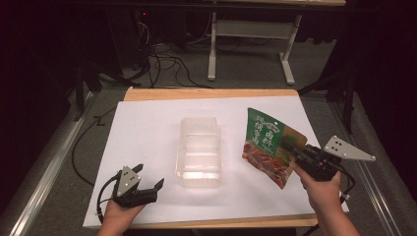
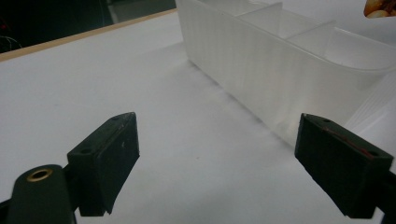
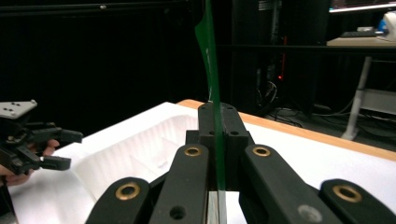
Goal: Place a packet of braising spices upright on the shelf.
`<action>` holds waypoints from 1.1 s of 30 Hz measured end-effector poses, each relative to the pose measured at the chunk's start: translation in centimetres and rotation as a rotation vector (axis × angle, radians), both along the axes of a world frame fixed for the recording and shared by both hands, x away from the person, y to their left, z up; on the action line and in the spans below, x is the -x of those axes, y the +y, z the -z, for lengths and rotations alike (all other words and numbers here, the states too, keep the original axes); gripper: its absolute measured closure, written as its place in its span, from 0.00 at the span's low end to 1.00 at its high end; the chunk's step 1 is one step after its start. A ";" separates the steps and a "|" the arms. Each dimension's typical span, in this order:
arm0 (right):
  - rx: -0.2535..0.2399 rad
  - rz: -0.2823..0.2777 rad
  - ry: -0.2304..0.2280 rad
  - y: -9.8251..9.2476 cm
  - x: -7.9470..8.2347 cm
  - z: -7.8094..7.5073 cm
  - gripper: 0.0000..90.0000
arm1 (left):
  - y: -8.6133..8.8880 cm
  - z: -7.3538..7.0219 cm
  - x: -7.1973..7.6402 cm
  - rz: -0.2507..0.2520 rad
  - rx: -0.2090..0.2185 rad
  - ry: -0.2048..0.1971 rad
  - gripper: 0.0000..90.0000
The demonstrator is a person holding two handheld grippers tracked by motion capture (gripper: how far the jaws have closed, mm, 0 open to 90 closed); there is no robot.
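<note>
While right gripper pinches green snack pouch, printed food picture, left gripper agape

At twelve o'clock beyond the table we see a white desk frame standing on the grey floor. Toward eleven o'clock, black cables lie tangled on that floor, near the dark equipment.
</note>
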State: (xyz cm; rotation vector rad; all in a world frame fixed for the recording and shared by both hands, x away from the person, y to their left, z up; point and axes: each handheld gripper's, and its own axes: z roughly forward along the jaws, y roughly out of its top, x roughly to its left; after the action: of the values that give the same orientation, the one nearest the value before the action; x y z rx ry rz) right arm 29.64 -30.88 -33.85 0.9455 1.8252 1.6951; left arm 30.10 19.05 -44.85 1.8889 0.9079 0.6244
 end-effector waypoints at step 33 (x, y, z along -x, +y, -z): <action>-0.050 -0.155 -0.027 7.8 -2.6 -2.2 1.00 | 0.1 0.0 0.1 -0.003 -0.006 -0.009 0.16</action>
State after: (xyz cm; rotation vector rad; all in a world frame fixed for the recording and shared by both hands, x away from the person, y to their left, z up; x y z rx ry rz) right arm 32.21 -23.06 -31.67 0.8152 1.8890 1.8440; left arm 30.02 19.11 -44.86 1.8887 0.9041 0.6380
